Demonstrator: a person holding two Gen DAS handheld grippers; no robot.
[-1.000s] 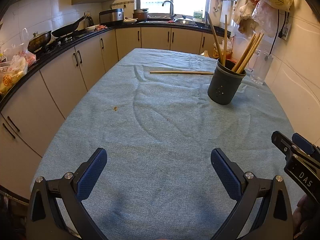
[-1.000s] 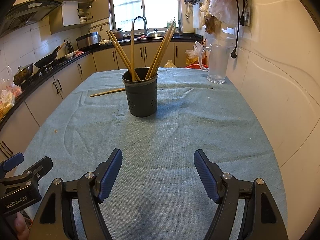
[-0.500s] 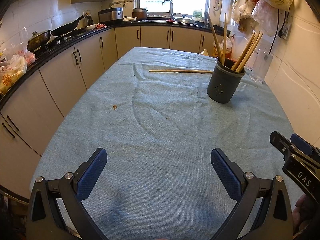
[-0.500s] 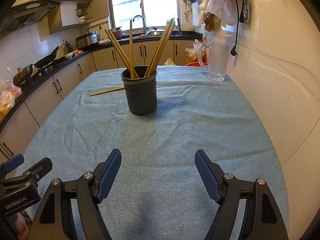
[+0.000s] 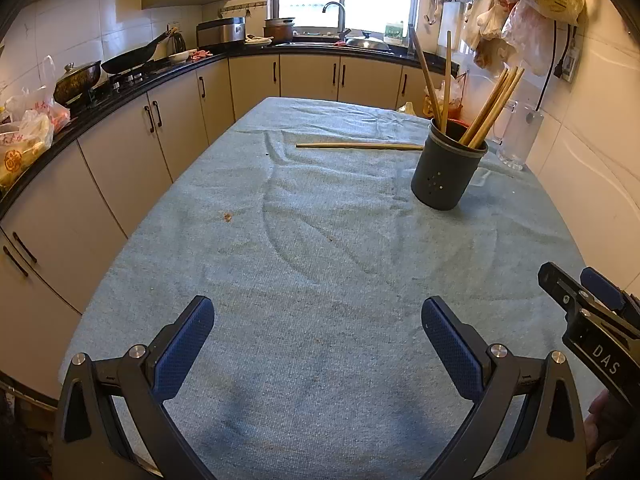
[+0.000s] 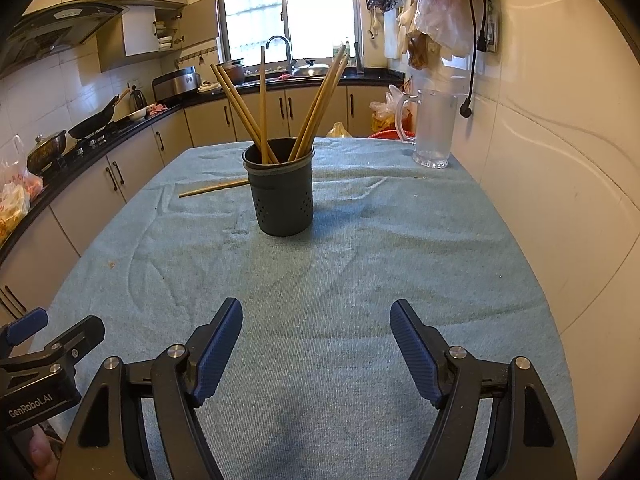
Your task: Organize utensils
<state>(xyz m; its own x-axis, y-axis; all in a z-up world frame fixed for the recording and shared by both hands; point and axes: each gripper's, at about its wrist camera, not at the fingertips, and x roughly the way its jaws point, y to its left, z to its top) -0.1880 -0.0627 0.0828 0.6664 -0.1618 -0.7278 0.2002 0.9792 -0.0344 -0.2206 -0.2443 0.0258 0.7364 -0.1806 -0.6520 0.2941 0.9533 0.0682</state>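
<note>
A dark grey utensil holder (image 5: 447, 175) stands upright on the blue cloth, holding several wooden chopsticks (image 5: 490, 108); it also shows in the right wrist view (image 6: 281, 193). One loose wooden chopstick (image 5: 358, 145) lies flat on the cloth behind and left of the holder, partly hidden by it in the right wrist view (image 6: 212, 188). My left gripper (image 5: 318, 322) is open and empty over the near part of the table. My right gripper (image 6: 316, 326) is open and empty, near the front edge, well short of the holder.
The table is covered with a blue cloth (image 5: 320, 240). A clear plastic jug (image 6: 434, 132) stands at the far right by the tiled wall. Kitchen counters with pans (image 5: 128, 60) run along the left and back.
Both grippers stay open and nearly still; the views have drifted slightly back from the holder. Nothing on the table has moved.
</note>
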